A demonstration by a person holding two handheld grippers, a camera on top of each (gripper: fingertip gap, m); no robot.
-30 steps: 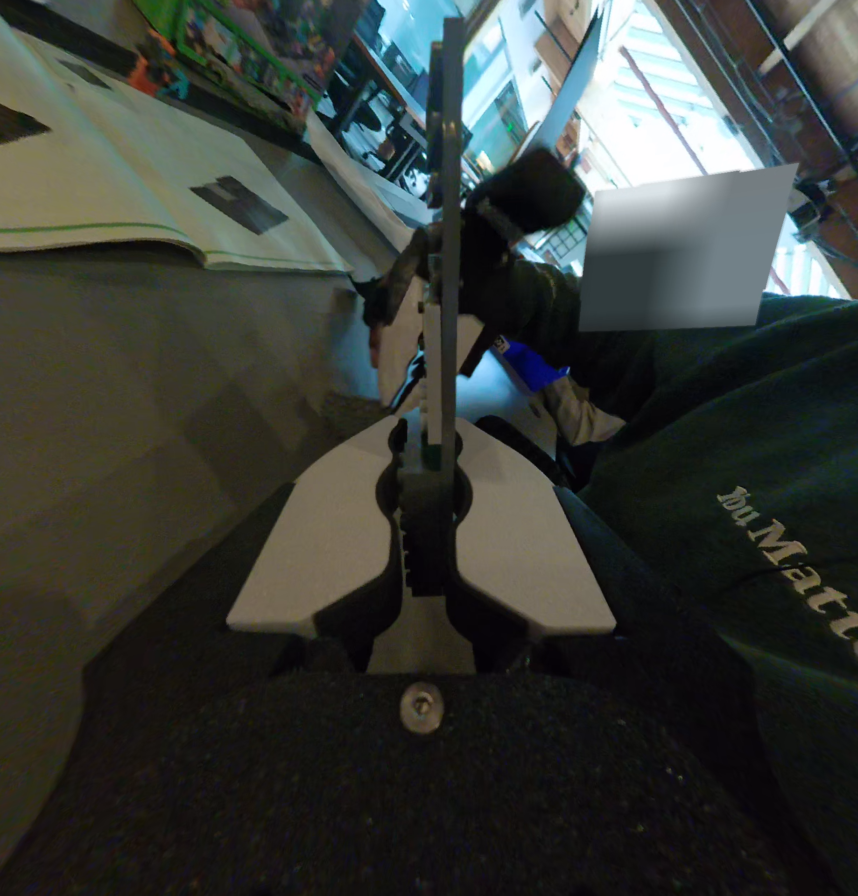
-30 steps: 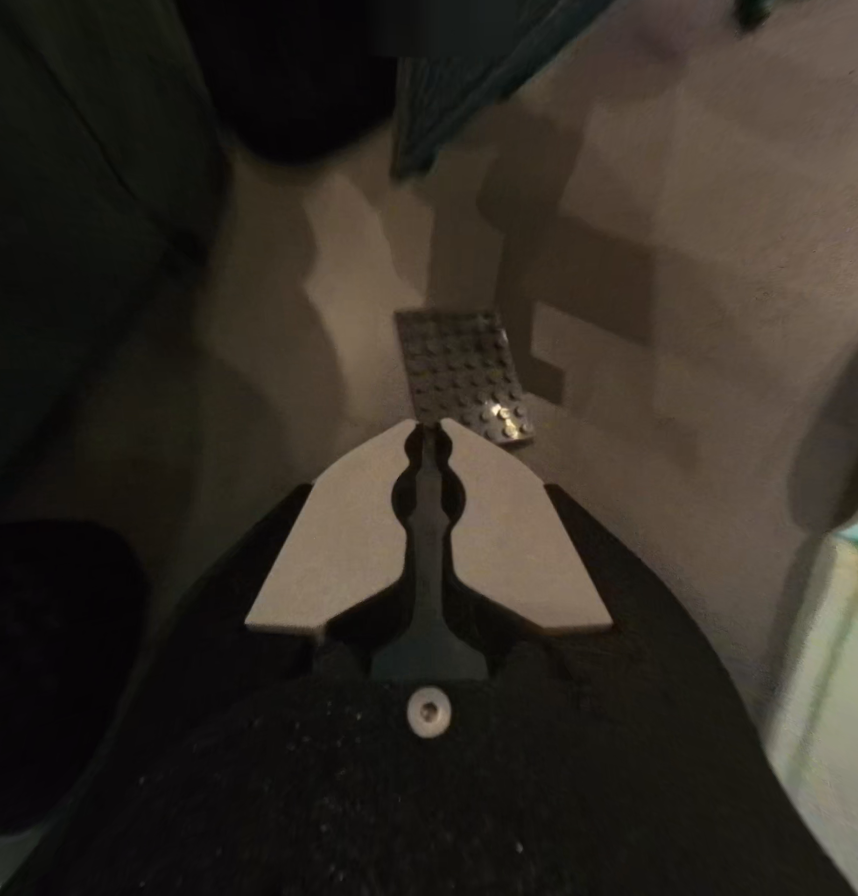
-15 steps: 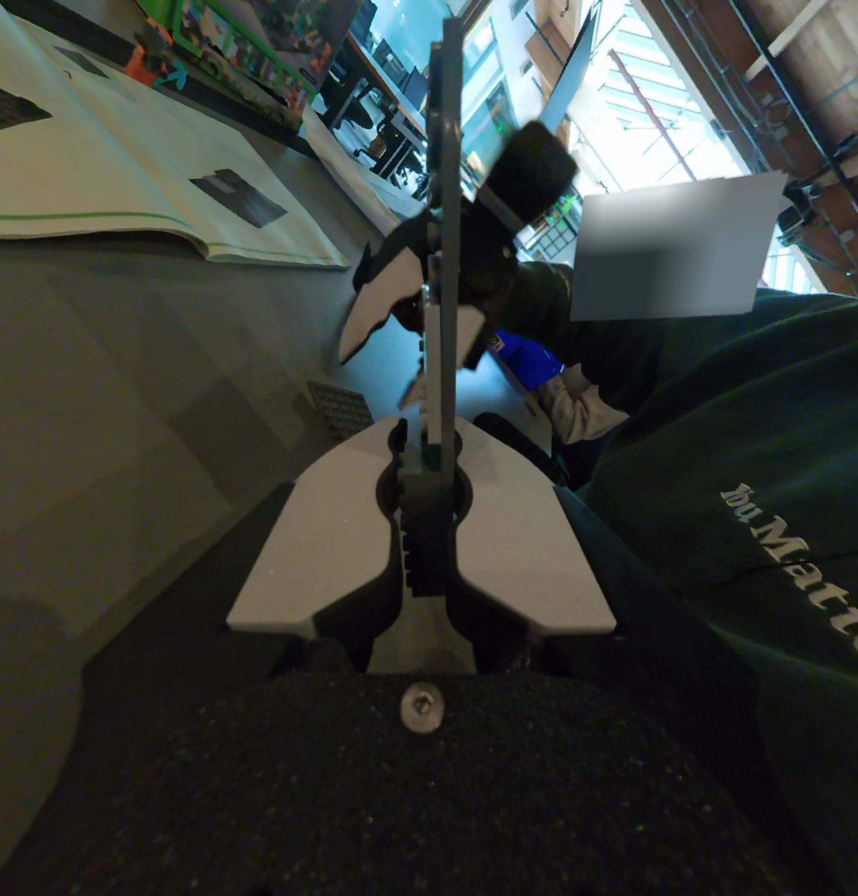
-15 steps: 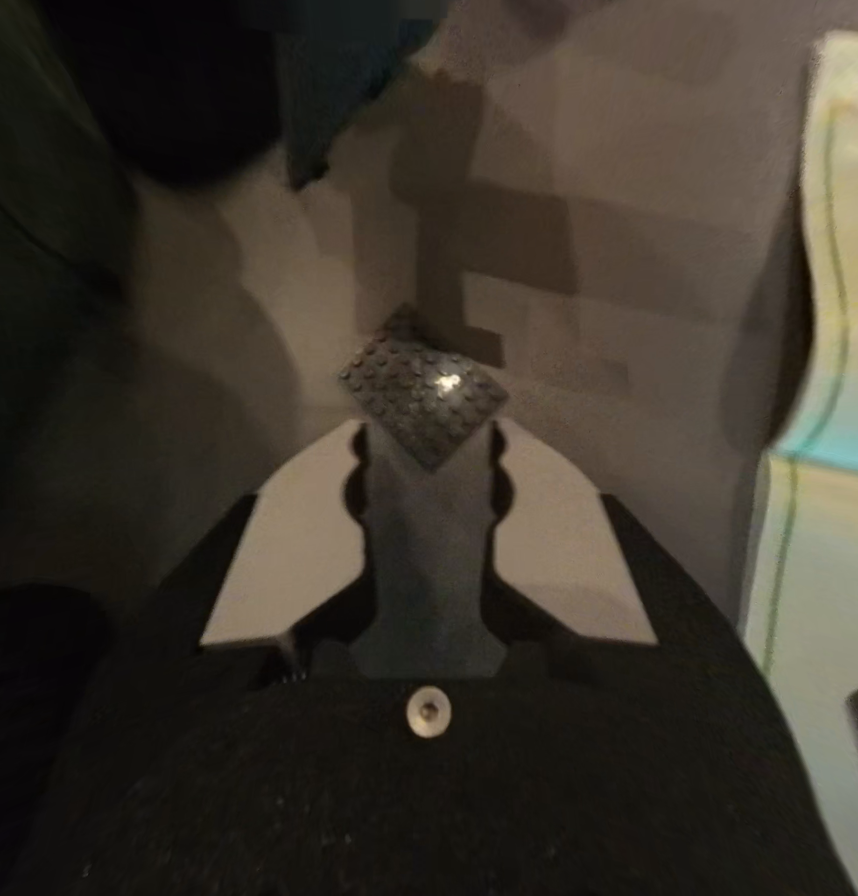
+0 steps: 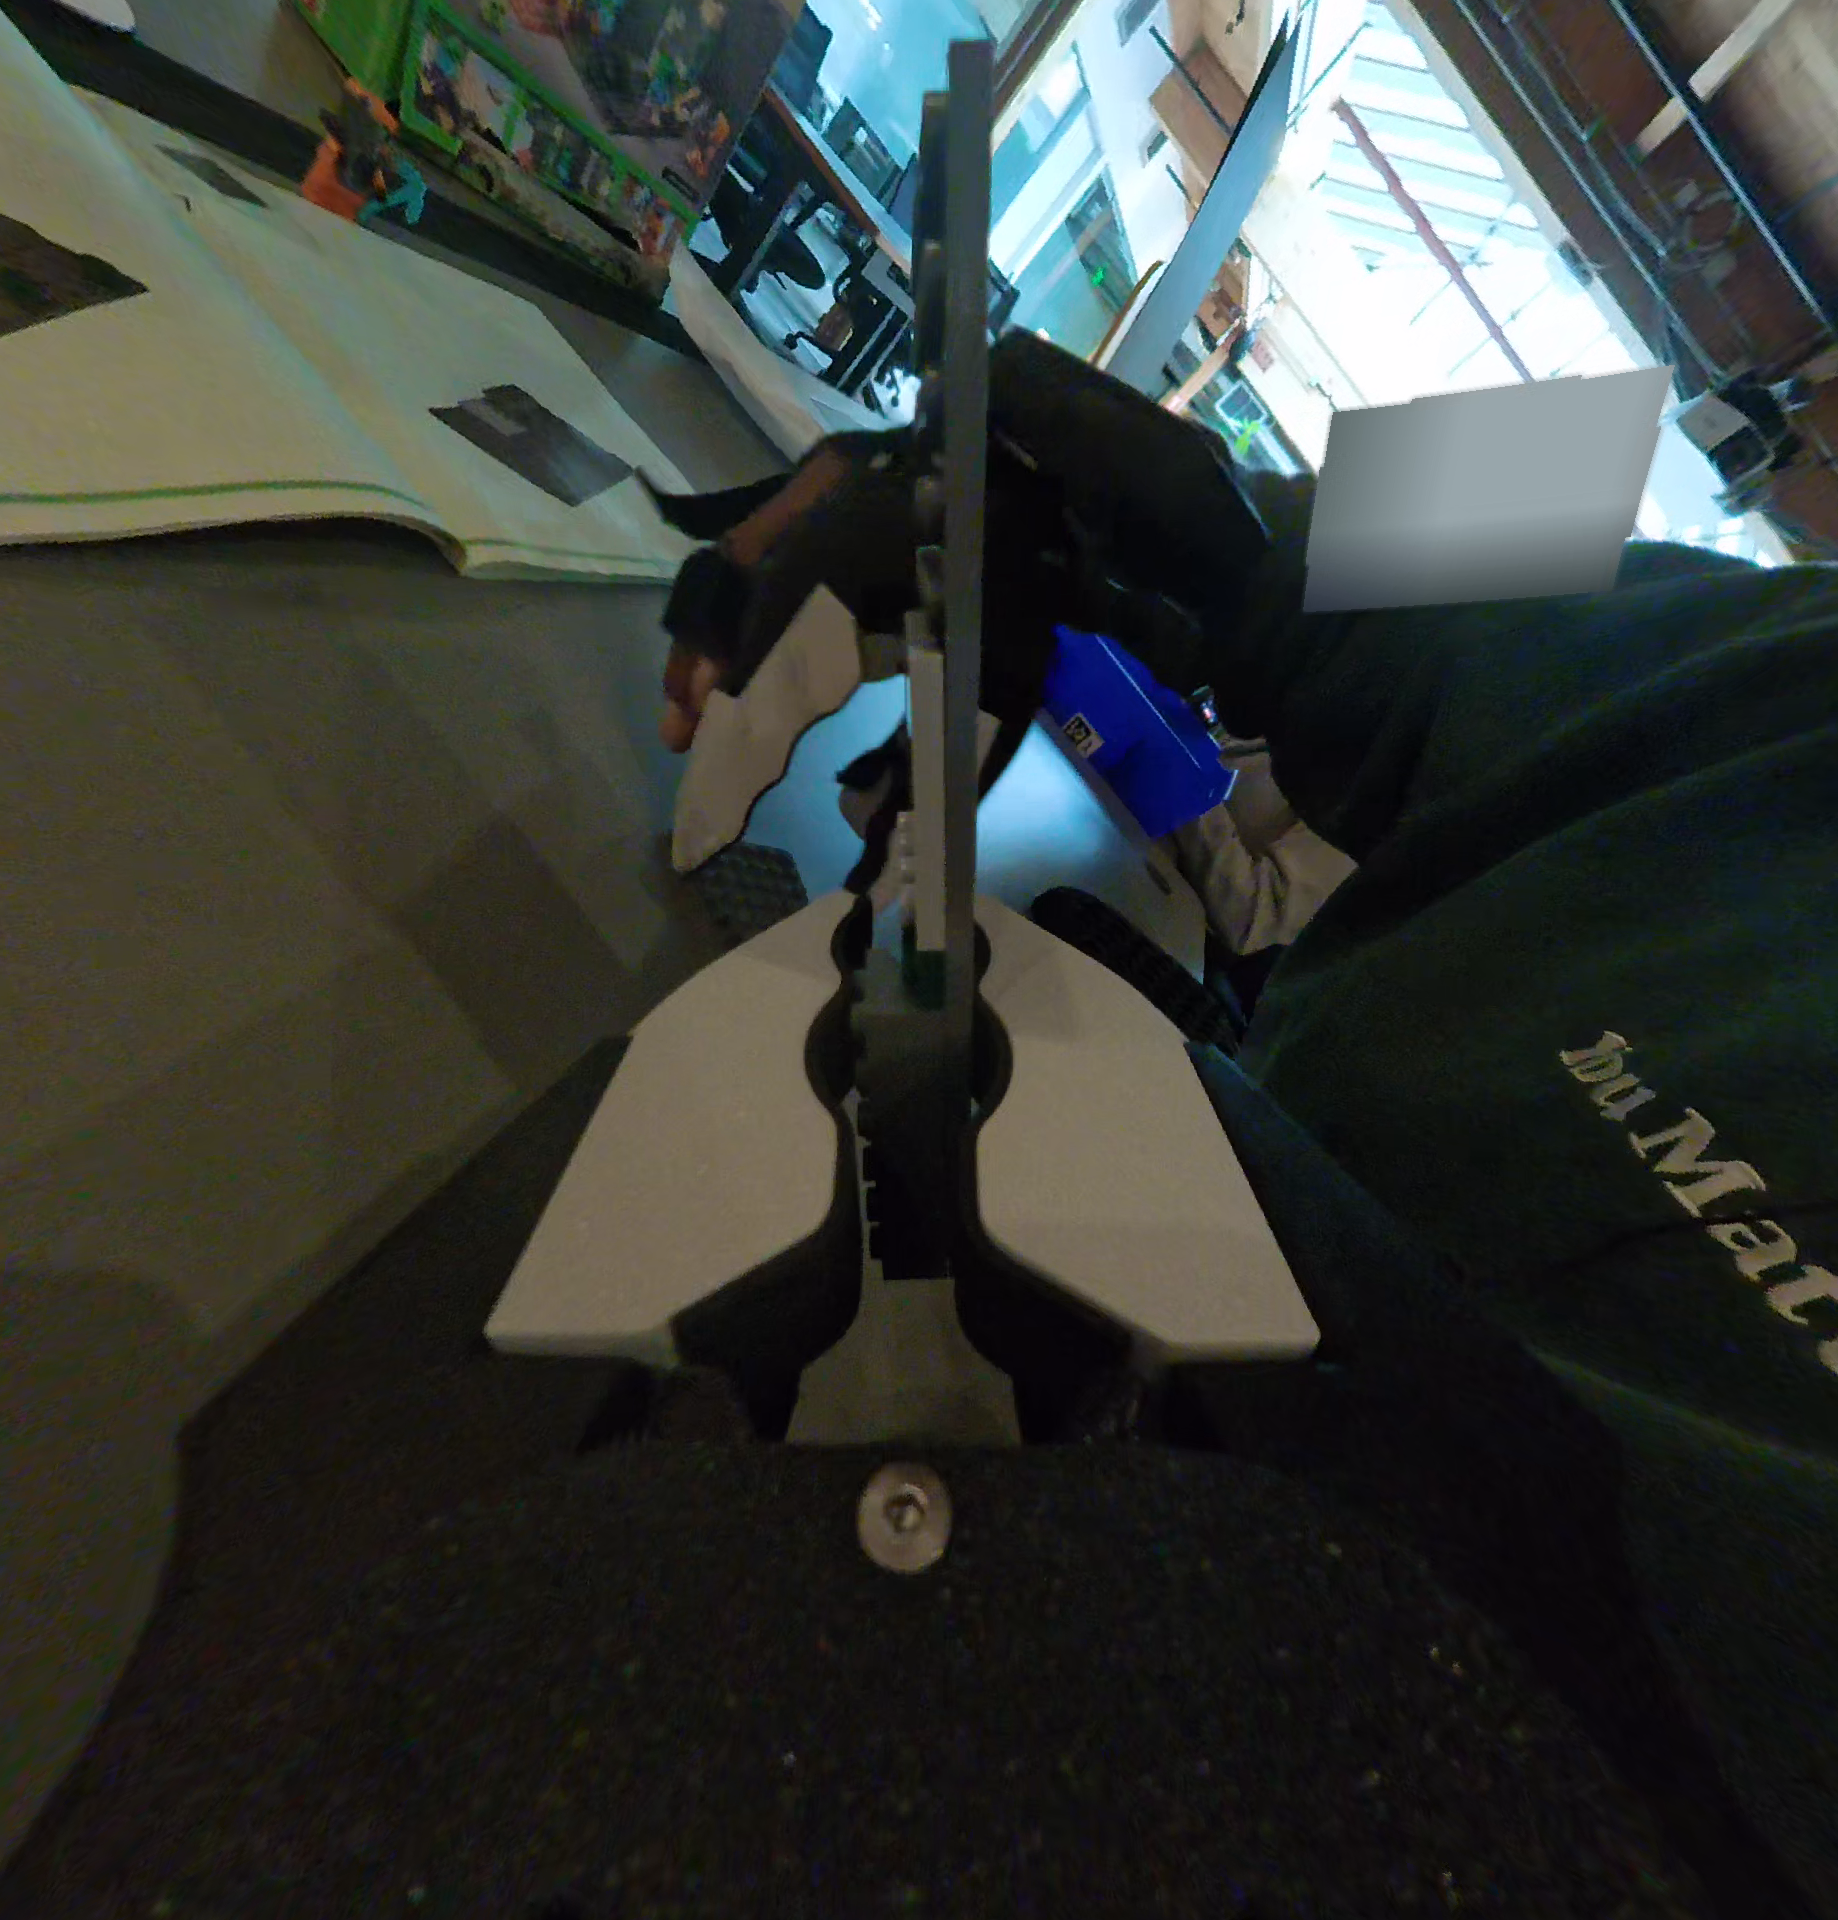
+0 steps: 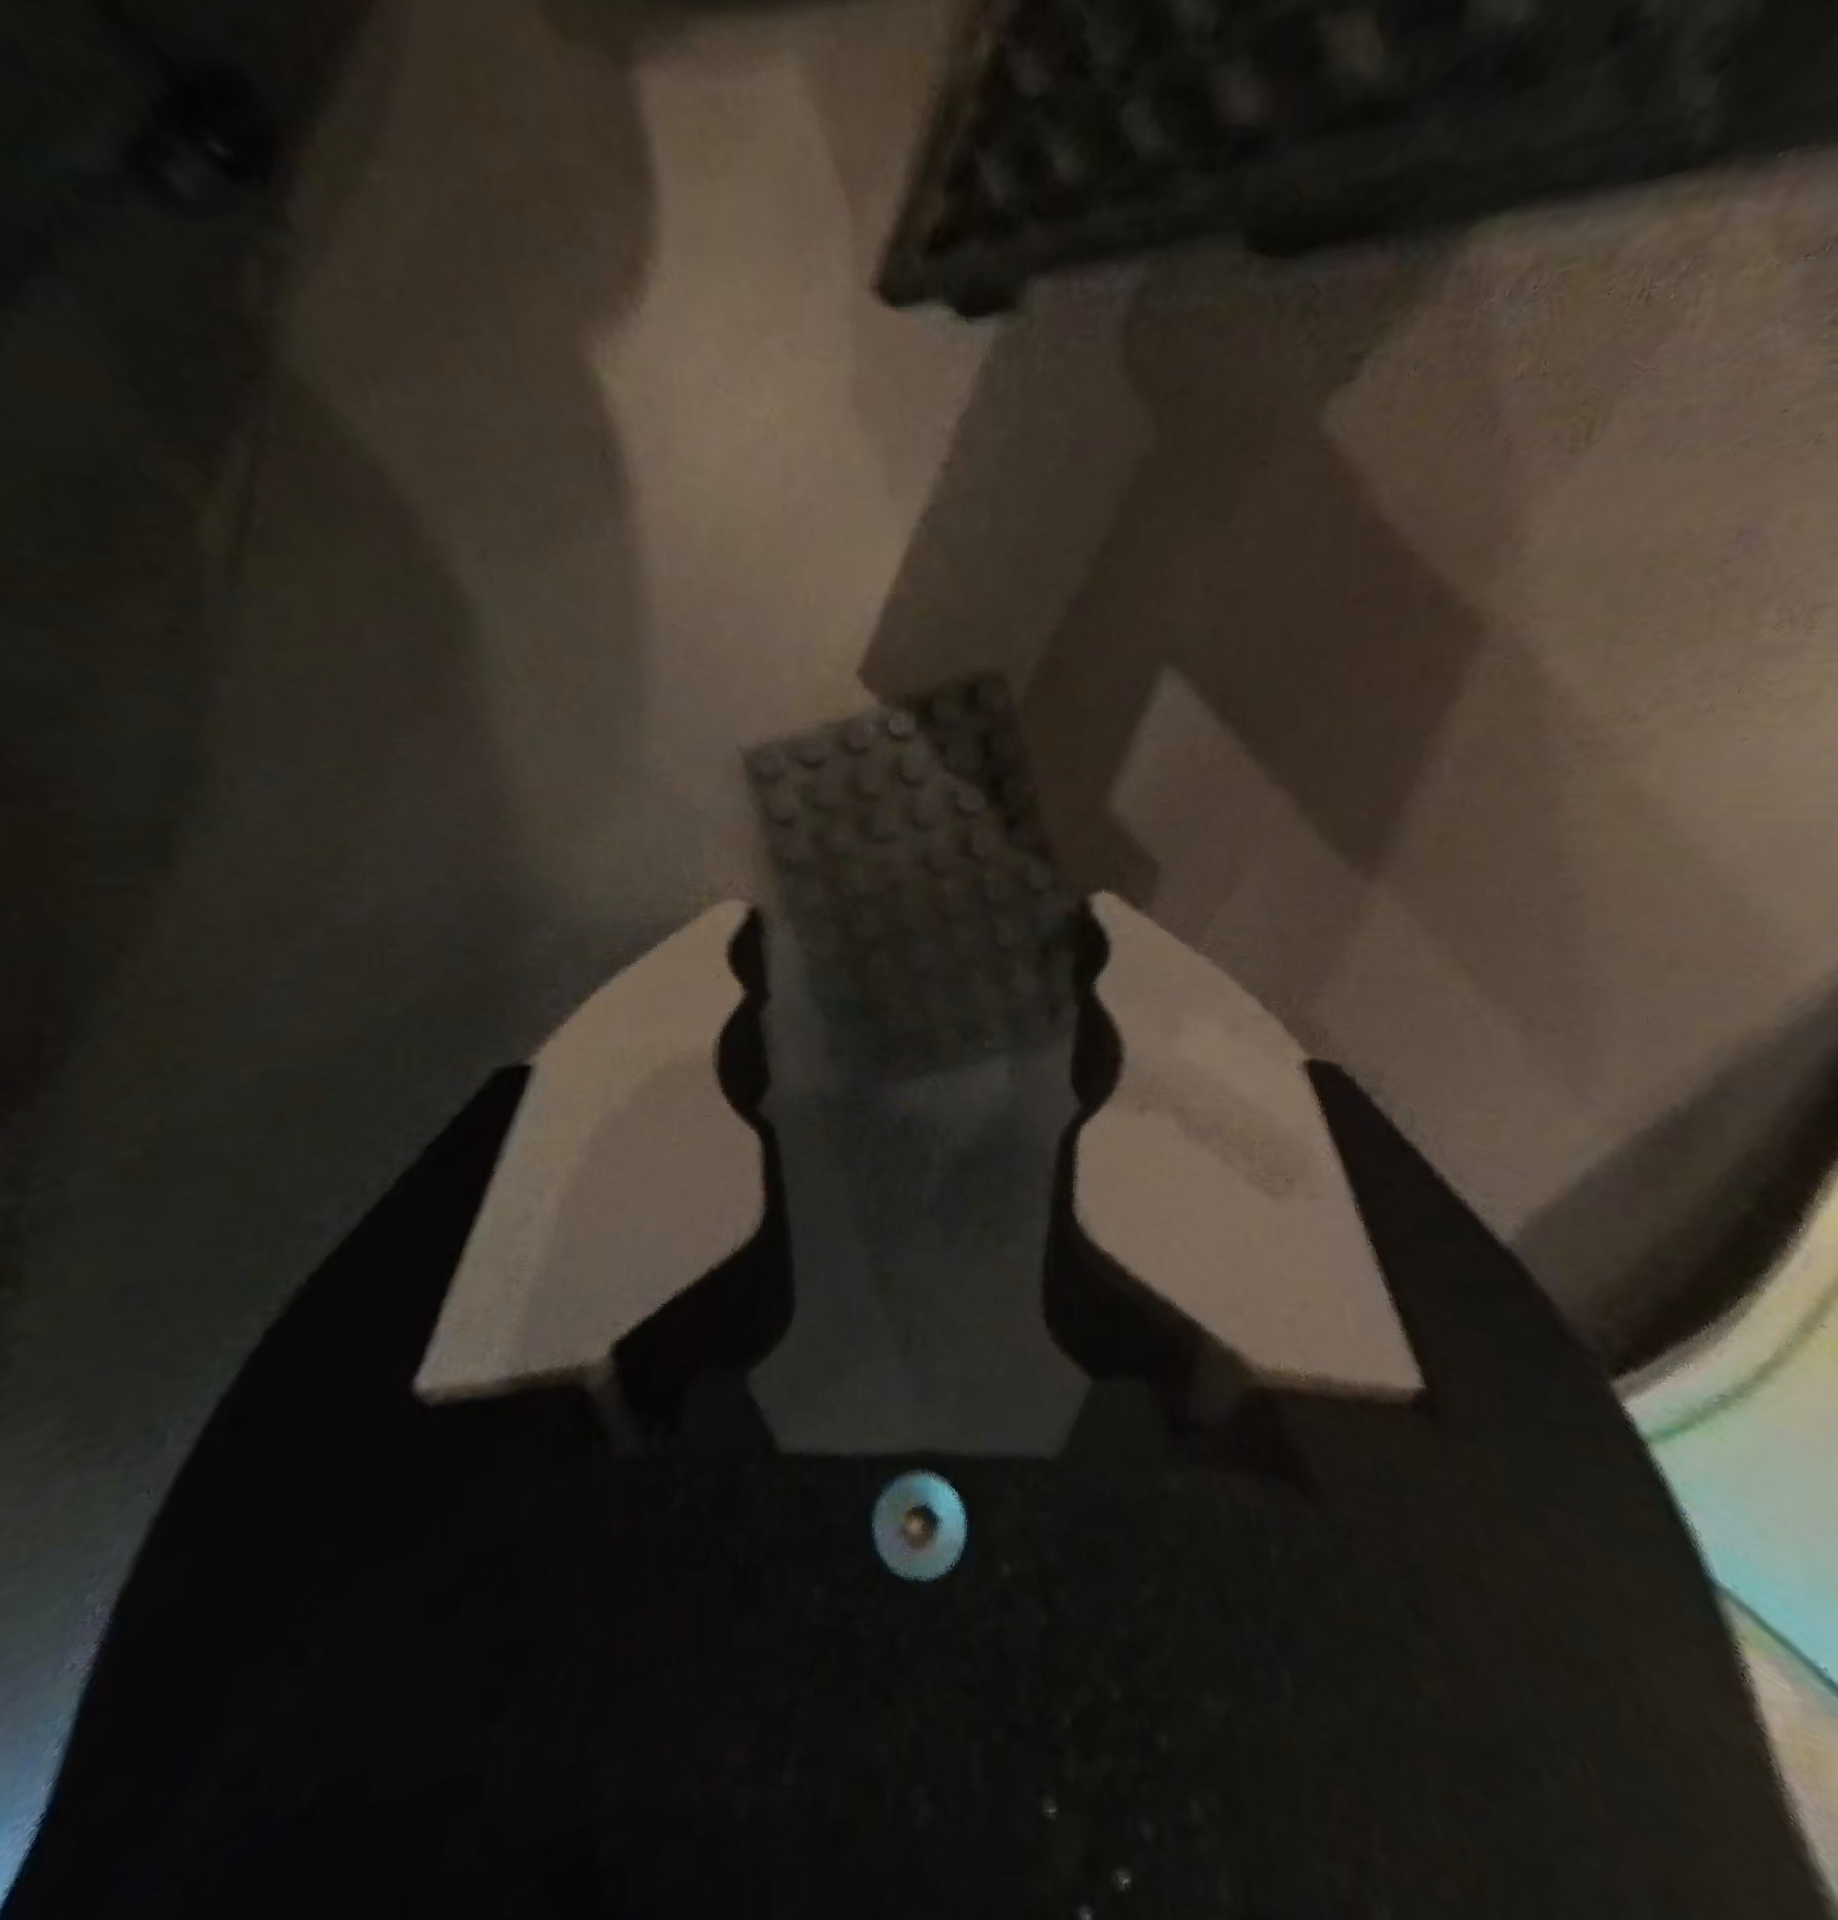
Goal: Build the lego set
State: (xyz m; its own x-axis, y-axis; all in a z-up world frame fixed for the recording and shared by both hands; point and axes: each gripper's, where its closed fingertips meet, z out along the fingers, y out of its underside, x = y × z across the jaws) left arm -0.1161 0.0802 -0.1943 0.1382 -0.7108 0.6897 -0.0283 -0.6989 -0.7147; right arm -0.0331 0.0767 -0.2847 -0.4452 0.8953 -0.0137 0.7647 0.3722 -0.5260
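My left gripper [image 5: 915,925] is shut on the edge of a large dark grey plate assembly [image 5: 951,416]. It holds the plate upright and edge-on, with white bricks [image 5: 920,769] and a small green piece on its left face. My right gripper [image 6: 913,912] is open just above the table. A small dark grey studded plate [image 6: 899,842] lies flat between its fingertips, which do not grip it. In the left wrist view a white finger [image 5: 749,748] of the right gripper hangs over that small plate [image 5: 754,888]. The large plate's corner [image 6: 1310,135] shows at the top of the right wrist view.
An open instruction booklet [image 5: 219,416] lies on the grey table [image 5: 219,831] at the far left, and its edge [image 6: 1788,1455] shows on the right. A lego box [image 5: 582,114] and an orange figure [image 5: 349,166] stand behind it. A blue bin [image 5: 1133,727] and a person's dark green sleeve [image 5: 1517,935] are on the right. My hands' fingertips stand some 12 cm from each other.
My right gripper opened from shut to wide and came down over the small grey plate, which now sits between its fingertips. My left gripper kept its hold on the large plate.
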